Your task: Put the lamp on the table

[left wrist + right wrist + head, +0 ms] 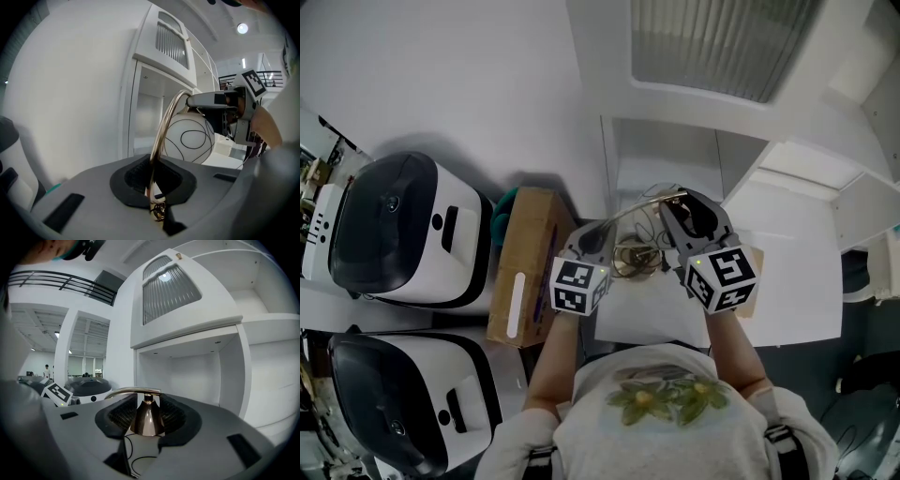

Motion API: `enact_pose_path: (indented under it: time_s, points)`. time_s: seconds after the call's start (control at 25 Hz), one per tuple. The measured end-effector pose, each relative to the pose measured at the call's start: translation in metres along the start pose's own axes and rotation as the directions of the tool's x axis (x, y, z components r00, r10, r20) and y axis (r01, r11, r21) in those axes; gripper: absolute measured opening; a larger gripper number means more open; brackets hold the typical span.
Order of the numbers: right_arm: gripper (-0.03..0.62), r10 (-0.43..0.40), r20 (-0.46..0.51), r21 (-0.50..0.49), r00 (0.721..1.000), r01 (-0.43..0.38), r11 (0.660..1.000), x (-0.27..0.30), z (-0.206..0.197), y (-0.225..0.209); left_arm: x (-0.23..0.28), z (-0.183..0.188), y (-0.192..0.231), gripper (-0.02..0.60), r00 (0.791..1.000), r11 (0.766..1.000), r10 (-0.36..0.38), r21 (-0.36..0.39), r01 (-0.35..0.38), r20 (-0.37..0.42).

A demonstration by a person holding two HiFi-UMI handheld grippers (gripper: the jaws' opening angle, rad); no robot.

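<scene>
White table [787, 314] lies under your hands — the lamp [639, 251] is held above it. Your left gripper [595, 239] is clenched on its brass arm [164, 126] — your right gripper [682, 223] grasps its cone cap [146, 420].

Mostly hidden under right tool [686, 214] and left tool [592, 239] in head view: lamp [643, 203], globe unseen. Lower stem lost between left tool's closed jaws. Left of lamp, white machines [403, 230] cropped by frame edge. Far behind lamp, figures [46, 371] too small to identify.

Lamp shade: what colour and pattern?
The lamp shade is white with thin black looping lines; left gripper view shows it best.
</scene>
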State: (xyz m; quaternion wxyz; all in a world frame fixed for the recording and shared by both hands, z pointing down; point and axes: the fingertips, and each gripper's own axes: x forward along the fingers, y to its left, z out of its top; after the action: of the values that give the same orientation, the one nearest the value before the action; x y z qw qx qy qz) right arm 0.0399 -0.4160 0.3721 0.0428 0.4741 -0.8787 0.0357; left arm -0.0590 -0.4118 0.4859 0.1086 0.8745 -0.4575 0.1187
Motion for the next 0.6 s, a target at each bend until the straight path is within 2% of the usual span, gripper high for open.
enact_pose_path:
  time_s: [0.16,0.28,0.32,0.4,0.6]
  points:
    - [0.166,-0.002,0.0,-0.031,1.0,0.002,1.0,-0.001,-0.001,0.004,-0.002,-0.001,-0.002,0.029,1.0,0.999,0.018,-0.028,-0.018,-0.01]
    - [0.179,-0.008,0.003,-0.042,1.0,0.008,0.999,-0.004,-0.003,0.007,-0.004,-0.002,-0.004,0.035,0.999,0.999,0.035,-0.021,-0.035,-0.014]
    - [0.184,-0.01,0.007,-0.04,1.0,0.01,0.999,-0.005,-0.003,0.008,-0.004,-0.002,-0.005,0.065,0.999,0.999,0.034,-0.023,-0.034,-0.014]
    - [0.187,-0.013,0.011,-0.031,1.0,0.014,0.999,-0.007,-0.004,0.008,-0.006,-0.001,-0.004,0.212,0.999,0.999,0.039,-0.031,-0.039,-0.011]
    - [0.187,-0.022,-0.007,-0.024,1.0,0.021,0.999,-0.019,-0.009,0.012,-0.021,0.005,0.004,0.216,0.995,0.995,0.097,-0.036,-0.096,0.016]
